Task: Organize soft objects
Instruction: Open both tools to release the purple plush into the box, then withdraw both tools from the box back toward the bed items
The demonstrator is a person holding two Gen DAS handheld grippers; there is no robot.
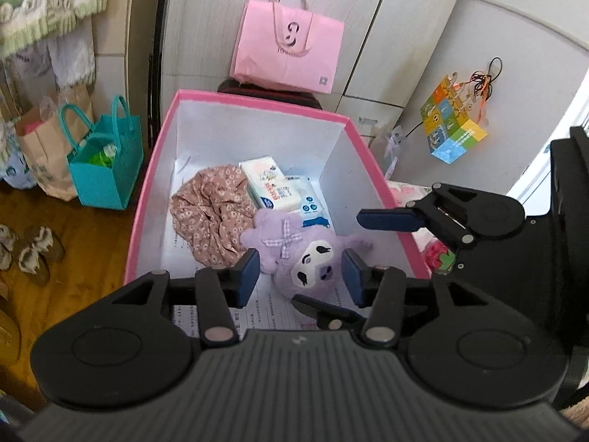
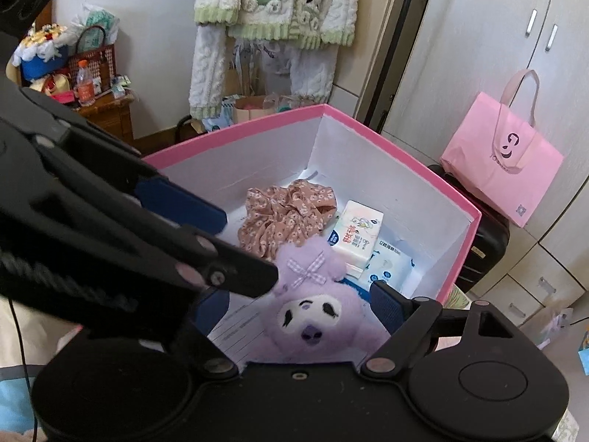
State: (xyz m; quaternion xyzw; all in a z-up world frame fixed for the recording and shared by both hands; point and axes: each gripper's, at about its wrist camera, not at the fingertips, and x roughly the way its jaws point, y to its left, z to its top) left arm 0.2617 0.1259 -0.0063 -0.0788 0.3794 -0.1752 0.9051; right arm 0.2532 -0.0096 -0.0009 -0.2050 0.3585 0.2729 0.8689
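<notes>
A purple plush toy (image 1: 309, 258) with a checked bow lies in the pink box (image 1: 257, 101), white inside; it also shows in the right wrist view (image 2: 313, 309) in the same box (image 2: 416, 169). A brown floral cloth (image 1: 211, 213) and two tissue packs (image 1: 274, 188) lie behind it. My left gripper (image 1: 300, 278) is open above the plush, fingers either side, not touching. My right gripper (image 2: 300, 305) is open over the plush; its left finger is partly hidden by the left gripper's arm. The right gripper's finger (image 1: 390, 219) shows above the box's right wall.
A pink tote bag (image 1: 287, 48) sits on a dark suitcase behind the box. A teal bag (image 1: 105, 162) and paper bags stand on the wood floor at left, with slippers (image 1: 35, 254). A colourful cube box (image 1: 452, 121) lies right. Fleece pyjamas (image 2: 276, 0) hang on the wall.
</notes>
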